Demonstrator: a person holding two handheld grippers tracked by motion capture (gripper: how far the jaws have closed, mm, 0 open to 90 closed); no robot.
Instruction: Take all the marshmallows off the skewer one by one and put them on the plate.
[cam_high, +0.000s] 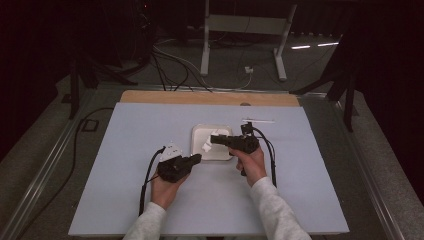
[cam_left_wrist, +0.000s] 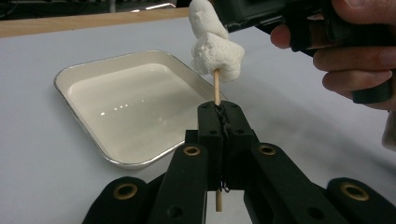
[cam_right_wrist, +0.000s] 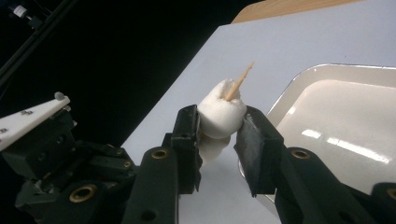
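A thin wooden skewer (cam_left_wrist: 216, 88) stands upright with my left gripper (cam_left_wrist: 219, 109) shut on its lower part. Two white marshmallows are threaded on it, the lower one (cam_left_wrist: 217, 56) under the upper one (cam_left_wrist: 203, 18). My right gripper (cam_right_wrist: 219, 123) comes in from the right, and its pads press on both sides of the upper marshmallow (cam_right_wrist: 220, 114), with the pointed skewer tip (cam_right_wrist: 240, 79) poking out above. In the high view the left gripper (cam_high: 199, 158) and the right gripper (cam_high: 212, 139) meet over the front of a white tray (cam_high: 200, 131).
The tray (cam_left_wrist: 93, 93) holds nothing and lies mid-table on a pale blue sheet (cam_high: 130, 150). A thin white strip (cam_high: 258, 120) lies behind the right hand. A wooden table edge (cam_high: 210, 97) runs along the back, with cables and a white stand (cam_high: 245, 25) on the floor beyond.
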